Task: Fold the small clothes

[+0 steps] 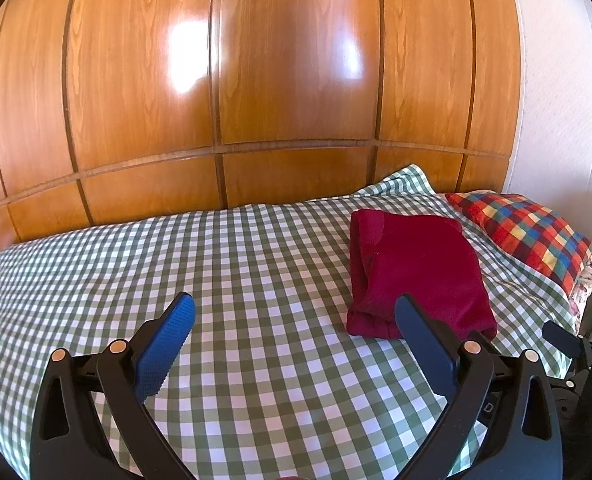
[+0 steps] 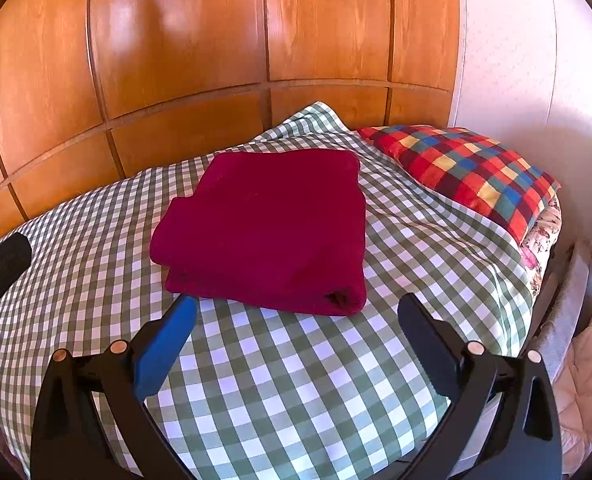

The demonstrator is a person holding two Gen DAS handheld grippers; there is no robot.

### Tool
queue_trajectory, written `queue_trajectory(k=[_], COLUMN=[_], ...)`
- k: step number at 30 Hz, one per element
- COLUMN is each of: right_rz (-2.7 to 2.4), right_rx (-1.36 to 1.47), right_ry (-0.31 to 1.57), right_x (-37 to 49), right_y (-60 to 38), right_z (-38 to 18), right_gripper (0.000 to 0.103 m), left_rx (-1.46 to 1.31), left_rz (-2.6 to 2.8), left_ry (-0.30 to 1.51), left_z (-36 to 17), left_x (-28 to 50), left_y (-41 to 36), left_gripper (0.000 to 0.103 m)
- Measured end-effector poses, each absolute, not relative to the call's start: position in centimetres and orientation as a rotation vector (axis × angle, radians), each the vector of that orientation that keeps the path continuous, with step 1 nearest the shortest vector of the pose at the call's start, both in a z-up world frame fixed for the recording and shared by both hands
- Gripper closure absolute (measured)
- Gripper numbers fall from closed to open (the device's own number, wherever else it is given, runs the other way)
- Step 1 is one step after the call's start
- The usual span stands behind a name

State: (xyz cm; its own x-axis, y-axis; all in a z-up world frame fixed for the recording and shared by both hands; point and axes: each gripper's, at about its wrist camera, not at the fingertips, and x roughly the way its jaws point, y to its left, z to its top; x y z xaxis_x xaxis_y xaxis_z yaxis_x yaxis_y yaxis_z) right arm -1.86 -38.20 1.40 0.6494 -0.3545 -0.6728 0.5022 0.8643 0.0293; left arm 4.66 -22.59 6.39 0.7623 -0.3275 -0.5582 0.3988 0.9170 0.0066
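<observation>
The maroon garment (image 2: 264, 228) lies folded at frame centre on the gingham sheet (image 2: 296, 380); both the left gripper (image 1: 296, 320) and right gripper (image 2: 296, 316) are spread, empty. Any tidying should press the edges square.

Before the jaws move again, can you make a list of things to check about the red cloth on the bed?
1. Left gripper empty, jaws wide open: ok.
2. Right gripper empty, jaws wide open: ok.
3. Red cloth folded into a neat stack: ok.
4. Cloth lies flat on the checked sheet, away from the bed's near edge: ok.
5. Cloth clear of the pillow, a strip of sheet between them: ok.
6. More clothes left to fold: cannot tell; none show on the bed, but a pale fabric lies beside it.
</observation>
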Motion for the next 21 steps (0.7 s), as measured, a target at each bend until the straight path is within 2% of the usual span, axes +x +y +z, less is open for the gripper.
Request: queue_trajectory(k=[11,14,21], right_rz=[-0.497,-0.496,-0.505], right_rx=[0.227,0.233,0.236], right_ry=[0.722,0.727,0.728], right_x=[-1.8,-1.8,-1.9], right_y=[-37.7,-37.8,-38.4], right_z=[0.7,0.5,0.3], right_gripper=[0.002,0.002,0.002], left_rx=[0.130,0.149,0.122], left_rz=[-0.410,-0.398,-0.377], left_ry=[0.571,0.566,0.640], left_z=[6.7,6.4,5.1], left_x=[4.3,4.3,5.6], left_y=[-22.9,-23.1,-22.8], left_gripper=[0.004,0.007,0.004])
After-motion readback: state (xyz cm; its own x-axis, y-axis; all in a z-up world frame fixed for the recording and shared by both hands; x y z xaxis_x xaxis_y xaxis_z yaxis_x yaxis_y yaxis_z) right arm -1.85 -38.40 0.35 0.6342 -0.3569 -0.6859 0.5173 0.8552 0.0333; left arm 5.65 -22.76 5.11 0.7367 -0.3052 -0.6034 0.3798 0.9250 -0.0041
